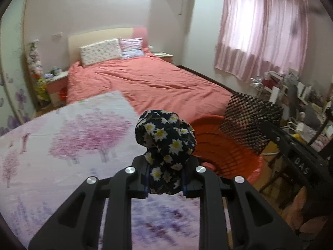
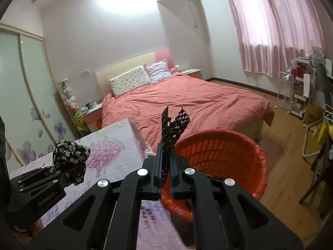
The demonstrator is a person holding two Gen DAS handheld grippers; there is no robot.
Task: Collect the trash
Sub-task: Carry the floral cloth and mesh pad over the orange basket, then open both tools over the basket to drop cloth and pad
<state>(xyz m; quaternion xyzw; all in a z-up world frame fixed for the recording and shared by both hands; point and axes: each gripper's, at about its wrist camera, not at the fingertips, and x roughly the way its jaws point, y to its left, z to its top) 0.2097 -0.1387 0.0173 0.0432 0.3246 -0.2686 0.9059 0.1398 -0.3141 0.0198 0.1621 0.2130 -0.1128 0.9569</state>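
Note:
My left gripper [image 1: 165, 179] is shut on a crumpled black cloth with white daisies [image 1: 165, 137], held above the flowered tabletop [image 1: 62, 145]. The same cloth [image 2: 69, 154] and left gripper [image 2: 68, 173] show at the left of the right wrist view. My right gripper [image 2: 165, 177] is shut on a black honeycomb-mesh sheet [image 2: 173, 127], which sticks up from the jaws. That mesh sheet [image 1: 249, 123] hangs over the red bin [image 1: 226, 152] in the left wrist view. The red ribbed bin [image 2: 224, 156] stands on the floor just right of the table, lined with a red bag.
A bed with a coral cover [image 2: 187, 102] lies beyond the table. Pink curtains [image 2: 276, 27] hang on the right. Cluttered shelves [image 1: 291, 95] and a white rack [image 2: 291, 95] line the right wall. A nightstand [image 1: 56, 87] stands left of the bed. Wooden floor [image 2: 287, 166] shows around the bin.

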